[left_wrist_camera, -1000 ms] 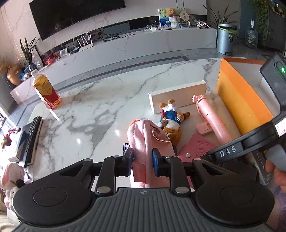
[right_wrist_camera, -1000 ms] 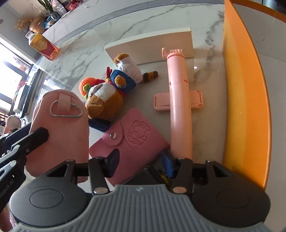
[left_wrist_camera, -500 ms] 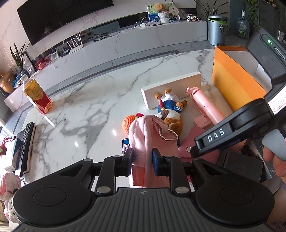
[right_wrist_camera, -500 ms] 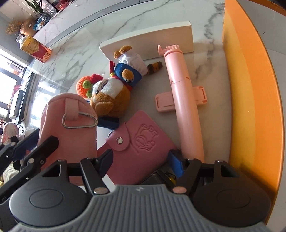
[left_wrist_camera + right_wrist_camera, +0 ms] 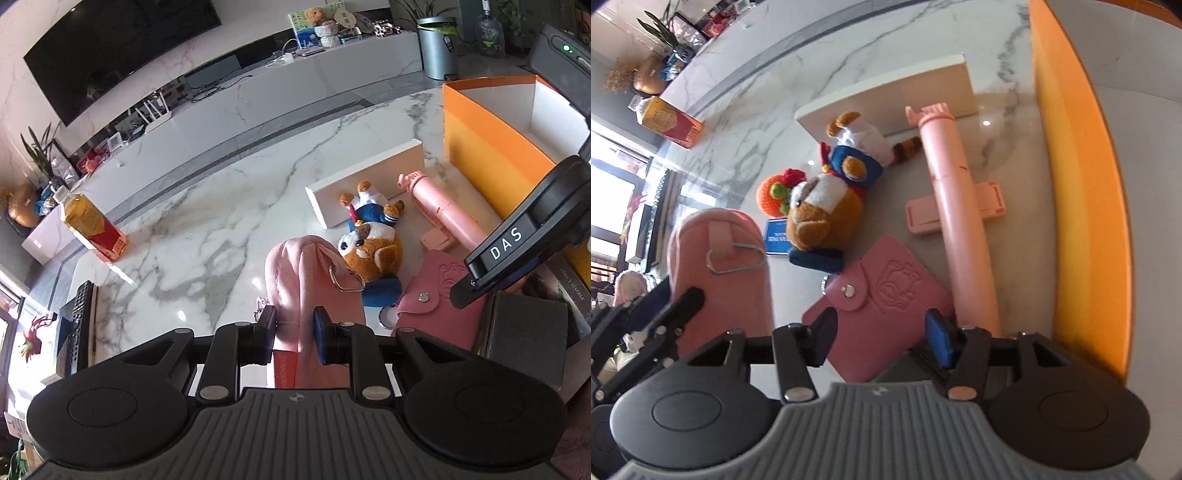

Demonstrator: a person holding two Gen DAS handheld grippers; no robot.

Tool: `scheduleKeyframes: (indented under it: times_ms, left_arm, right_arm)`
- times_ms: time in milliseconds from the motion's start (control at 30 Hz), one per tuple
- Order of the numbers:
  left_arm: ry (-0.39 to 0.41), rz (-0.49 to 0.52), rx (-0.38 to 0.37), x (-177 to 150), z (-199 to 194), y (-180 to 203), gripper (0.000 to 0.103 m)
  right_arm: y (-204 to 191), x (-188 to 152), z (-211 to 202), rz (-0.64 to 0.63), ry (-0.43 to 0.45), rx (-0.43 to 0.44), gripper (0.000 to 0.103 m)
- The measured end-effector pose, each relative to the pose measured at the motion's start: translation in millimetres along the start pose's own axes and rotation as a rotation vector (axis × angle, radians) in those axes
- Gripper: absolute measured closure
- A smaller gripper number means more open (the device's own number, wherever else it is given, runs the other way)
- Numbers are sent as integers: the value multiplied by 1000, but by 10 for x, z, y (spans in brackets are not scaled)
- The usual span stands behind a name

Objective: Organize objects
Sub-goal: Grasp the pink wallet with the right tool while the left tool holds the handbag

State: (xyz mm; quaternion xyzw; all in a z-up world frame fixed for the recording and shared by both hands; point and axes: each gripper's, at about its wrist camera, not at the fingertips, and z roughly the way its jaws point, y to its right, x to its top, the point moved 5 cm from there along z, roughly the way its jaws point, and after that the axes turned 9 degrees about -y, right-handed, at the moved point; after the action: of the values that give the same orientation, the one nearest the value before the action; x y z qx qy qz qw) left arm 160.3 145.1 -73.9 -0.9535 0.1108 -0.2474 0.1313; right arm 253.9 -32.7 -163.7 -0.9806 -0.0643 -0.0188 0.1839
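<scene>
**Second gripper closes in on the wallet**

Beside the orange box [image 5: 1082, 206] on the marble bench [image 5: 207, 229], the left gripper [image 5: 294, 334] clamps the pink pouch [image 5: 310, 280]; the right gripper's [image 5: 882, 332] fingers, just narrowing, straddle the pink wallet [image 5: 882, 314], not yet pinched.

The white marble bench [image 5: 207, 236] is viewed obliquely downward from the left wrist, towards a far television wall. It is viewed more steeply and closely from the right wrist. The brown plush bear [image 5: 373, 247] [image 5: 827, 218] and orange cardboard box [image 5: 491, 155] [image 5: 1082, 184] are shared.
</scene>
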Motion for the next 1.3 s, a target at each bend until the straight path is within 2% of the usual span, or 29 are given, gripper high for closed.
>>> scheduleKeyframes:
  times_ms: [67,167,367,467,533,633,733,800,867,967,1000,1067,1133,1200,1300]
  left_arm:
    - [2,17,-28,17,13,49,78]
    - [11,28,-22,27,38,93,78]
    - [0,4,-36,-4,114,29,78]
    - [-9,-2,-37,-53,142,-8,78]
    - [-11,-11,-54,-79,163,-20,78]
    - [-9,-21,-65,-95,195,-37,78]
    - [-9,-35,-70,-93,224,-72,78]
    - [-12,-39,-69,-96,237,-91,78]
    - [-14,-28,-64,-113,247,-101,79]
    - [-36,-8,-79,-164,280,-107,78]
    - [-42,-5,-88,-184,291,-103,79]
    - [-41,-1,-89,-219,297,-108,78]
    - [-43,-16,-101,-227,297,-113,78]
    - [-45,-25,-112,-234,295,-126,78]
    - [-49,-8,-100,-224,321,-105,78]
  right_arm:
    - [34,11,43,16,-31,-4,49]
    - [41,7,129,37,-83,-27,48]
    - [2,67,157,66,-99,-56,45]
    - [-38,53,194,77,-165,-44,42]
    - [-49,80,215,58,-157,-58,43]
    - [-26,134,230,83,-135,-124,43]
    - [-85,156,274,82,-138,-151,35]
    - [-139,164,281,72,-123,-136,34]
    - [-195,165,288,45,-110,-77,35]
    - [-182,212,268,13,-52,-6,44]
    - [-172,243,267,11,-42,3,50]
    - [-138,300,288,21,-44,31,50]
    - [-132,318,296,30,-63,43,49]
    - [-121,304,290,31,-98,13,50]
    - [-106,255,293,19,-95,-3,45]
